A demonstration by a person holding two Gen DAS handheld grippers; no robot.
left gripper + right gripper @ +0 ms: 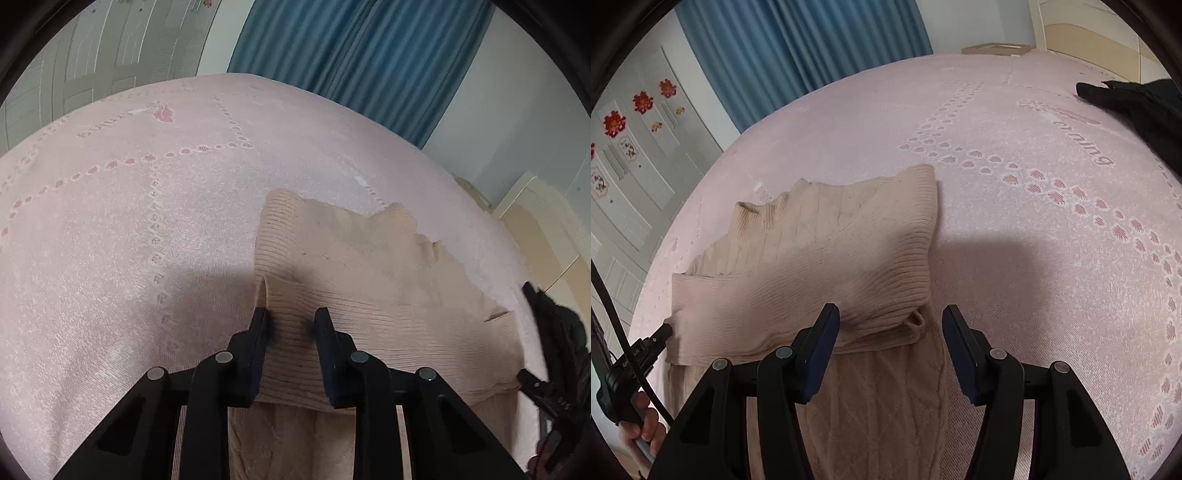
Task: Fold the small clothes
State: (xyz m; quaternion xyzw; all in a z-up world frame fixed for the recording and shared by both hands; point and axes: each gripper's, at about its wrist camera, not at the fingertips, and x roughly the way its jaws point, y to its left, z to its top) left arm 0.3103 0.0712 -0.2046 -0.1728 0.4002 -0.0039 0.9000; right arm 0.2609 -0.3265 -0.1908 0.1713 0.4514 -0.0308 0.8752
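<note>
A beige knit sweater (351,266) lies on the pink bedspread (129,221), its ribbed hem folded over the cable-knit body. My left gripper (291,321) has its jaws a little apart with a fold of the ribbed hem between them. In the right wrist view the sweater (831,251) fills the lower left. My right gripper (890,317) is open above the sweater's folded edge, holding nothing. The left gripper's tip (661,334) shows there touching the sweater's left edge.
A black garment (1137,107) lies at the far right of the bed. Blue curtains (351,55) and a white wardrobe (635,166) stand behind the bed. The right gripper (554,369) shows at the right edge of the left wrist view.
</note>
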